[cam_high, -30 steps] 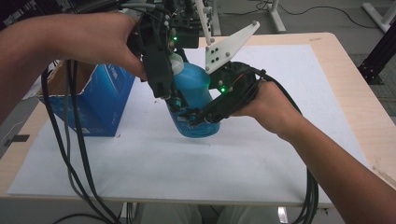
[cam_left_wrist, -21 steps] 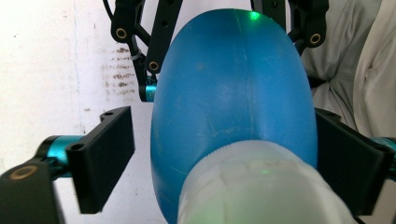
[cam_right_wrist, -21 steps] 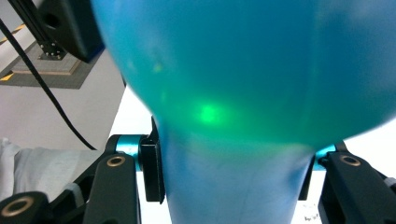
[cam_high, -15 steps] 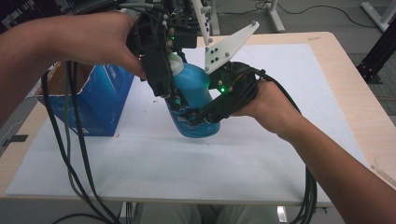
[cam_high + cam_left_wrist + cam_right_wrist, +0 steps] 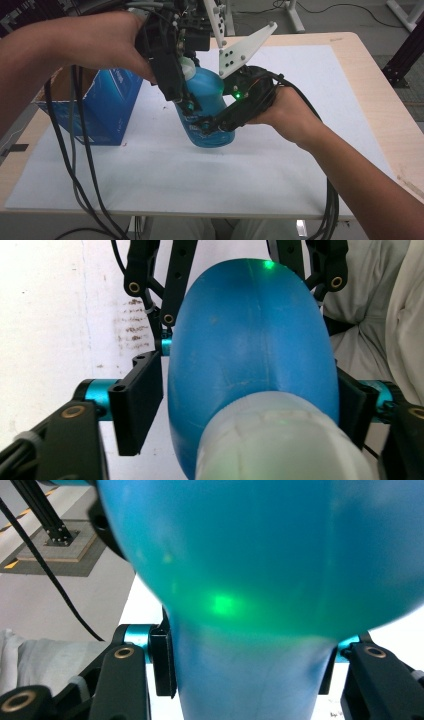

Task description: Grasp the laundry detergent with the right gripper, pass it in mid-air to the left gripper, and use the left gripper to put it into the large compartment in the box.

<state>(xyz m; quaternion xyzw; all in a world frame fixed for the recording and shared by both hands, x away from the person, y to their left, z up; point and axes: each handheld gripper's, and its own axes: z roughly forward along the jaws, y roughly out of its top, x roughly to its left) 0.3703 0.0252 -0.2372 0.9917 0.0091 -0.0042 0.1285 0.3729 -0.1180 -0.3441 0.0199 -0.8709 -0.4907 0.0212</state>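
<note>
While my right hand-held gripper [image 5: 212, 127] clamps the slick blue bottle [image 5: 209, 107], my left hand-held gripper [image 5: 186, 102], jaws just closing, nears its stiffer white-capped neck.

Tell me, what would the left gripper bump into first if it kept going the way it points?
Probably the white cap of the blue bottle, which sits right between the left gripper jaws, which have just been closing.

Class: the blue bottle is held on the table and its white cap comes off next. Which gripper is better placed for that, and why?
Left. The left gripper reaches down from above, its jaws just closing beside the bottle below the cap. The right gripper already clamps the bottle's body, steadying it.
</note>
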